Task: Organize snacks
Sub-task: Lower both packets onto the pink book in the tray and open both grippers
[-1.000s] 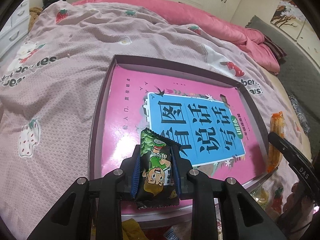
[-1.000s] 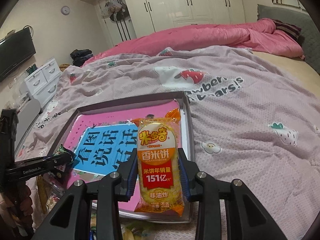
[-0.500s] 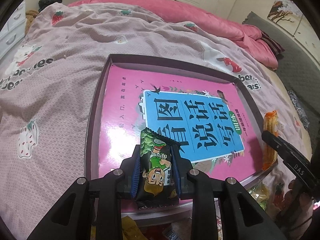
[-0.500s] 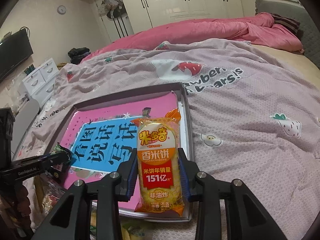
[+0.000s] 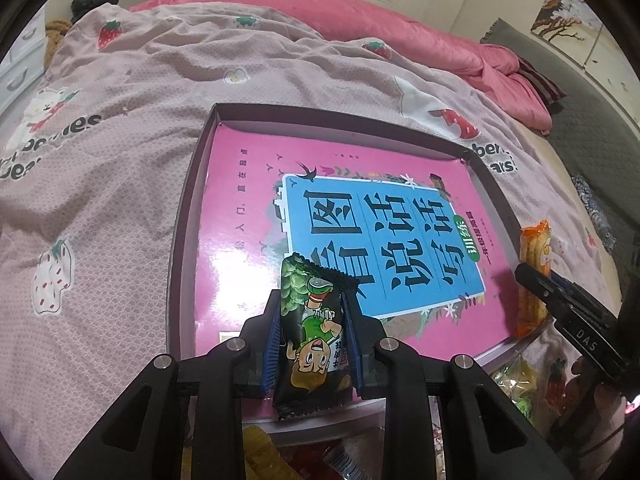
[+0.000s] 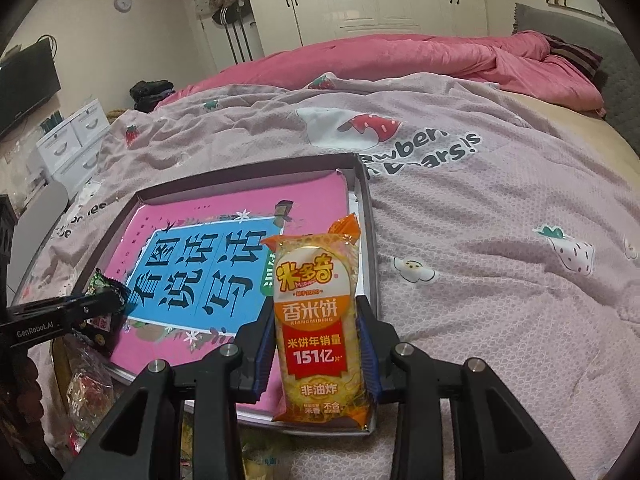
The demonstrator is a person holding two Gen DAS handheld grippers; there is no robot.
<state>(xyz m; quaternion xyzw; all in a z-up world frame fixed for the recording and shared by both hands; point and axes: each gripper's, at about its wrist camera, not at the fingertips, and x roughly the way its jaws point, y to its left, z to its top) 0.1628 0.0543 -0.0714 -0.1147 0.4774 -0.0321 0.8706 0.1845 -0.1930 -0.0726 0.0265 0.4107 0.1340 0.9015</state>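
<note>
Left jaws: the left gripper (image 5: 312, 330) is clamped narrow on a dark green snack packet (image 5: 314, 336), blue pads pressing both long sides, the packet standing upright between them.
Right jaws: the right gripper (image 6: 318, 344) is clamped on an orange rice cracker pack (image 6: 320, 320), also upright, its crimped top above the pads.
Where the snacks are: both packs hang over the near edge of the tray (image 5: 192, 200), the green one toward its near left, the orange one at its near right corner; neither rests on it.
Tray: a shallow dark-rimmed box on the bed, its floor covered by a pink book (image 5: 256, 208) with a blue title panel; no snack lies on it as far as the views show.
Supply: more wrapped snacks (image 6: 86, 392) lie in a loose heap below the tray's near edge, only partly in view.
Surroundings: a pale strawberry-print bedspread (image 6: 500, 240), with a pink quilt (image 6: 400, 60) bunched at the far side.
Progress: judged early; two packs are picked up and carried to the tray, none placed.
Left to do: set these two down in the tray, then fetch the remaining heap.
</note>
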